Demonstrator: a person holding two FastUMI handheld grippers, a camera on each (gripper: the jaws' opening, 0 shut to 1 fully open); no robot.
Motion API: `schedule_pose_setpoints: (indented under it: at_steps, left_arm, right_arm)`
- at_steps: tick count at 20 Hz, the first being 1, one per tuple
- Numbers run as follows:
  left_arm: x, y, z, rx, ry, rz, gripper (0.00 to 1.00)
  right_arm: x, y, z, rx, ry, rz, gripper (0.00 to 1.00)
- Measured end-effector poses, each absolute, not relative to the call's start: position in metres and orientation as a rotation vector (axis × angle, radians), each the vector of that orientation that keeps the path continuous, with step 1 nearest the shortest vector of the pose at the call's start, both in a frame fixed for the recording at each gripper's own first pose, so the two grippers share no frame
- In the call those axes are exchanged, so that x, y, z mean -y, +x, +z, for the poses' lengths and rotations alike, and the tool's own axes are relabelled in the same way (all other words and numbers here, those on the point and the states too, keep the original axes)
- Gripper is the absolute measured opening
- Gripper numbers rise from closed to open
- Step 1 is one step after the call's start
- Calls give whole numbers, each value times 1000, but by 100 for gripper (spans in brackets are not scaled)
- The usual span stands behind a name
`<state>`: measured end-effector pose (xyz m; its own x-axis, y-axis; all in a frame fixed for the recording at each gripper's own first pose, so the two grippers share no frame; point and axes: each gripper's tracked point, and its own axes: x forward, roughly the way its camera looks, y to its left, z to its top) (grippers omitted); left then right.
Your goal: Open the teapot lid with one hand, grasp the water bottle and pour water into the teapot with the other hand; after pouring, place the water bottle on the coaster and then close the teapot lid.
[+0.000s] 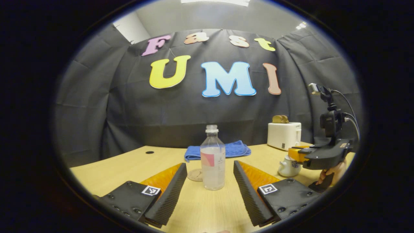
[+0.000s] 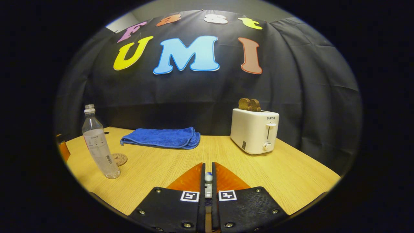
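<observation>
We saw the clear plastic water bottle (image 1: 212, 158), uncapped, standing upright on the smooth wooden table (image 1: 113, 171) between the ribbed fingers of the wide-open left gripper (image 1: 210, 181), untouched. The round coaster (image 1: 196, 175) lay just behind it. The right gripper (image 2: 208, 176) was pinched on the teapot lid (image 2: 208, 177)'s knob, level above the white teapot (image 1: 288, 165), near the table's right edge.

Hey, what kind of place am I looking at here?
Probably a staged recording booth set up like a kitchen counter, not a real home: black cloth wall behind a wooden table, with a toaster, teapot, water bottle and folded blue towel laid out.
</observation>
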<state>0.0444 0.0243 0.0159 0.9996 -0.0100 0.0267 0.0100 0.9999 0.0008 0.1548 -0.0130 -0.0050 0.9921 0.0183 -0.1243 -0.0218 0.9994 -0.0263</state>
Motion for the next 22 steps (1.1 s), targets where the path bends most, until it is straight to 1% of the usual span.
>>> schedule_pose_setpoints:
  at_steps: [3, 7, 16, 22]
  left_arm:
    - [-21, 57, 23, 50, 10, -17, 100]
    - [-21, 84, 14, 8, -26, -32, 100]
    - [-25, 138, 6, -14, 10, -29, 100]
    - [-26, 166, 2, -40, -31, -35, 100]
  right_arm:
    - [12, 149, 12, -73, -11, 29, 7]
    - [6, 138, 25, -30, -9, 57, 7]
    - [5, 129, 29, -15, -11, 74, 8]
    - [7, 128, 29, -16, -14, 73, 7]
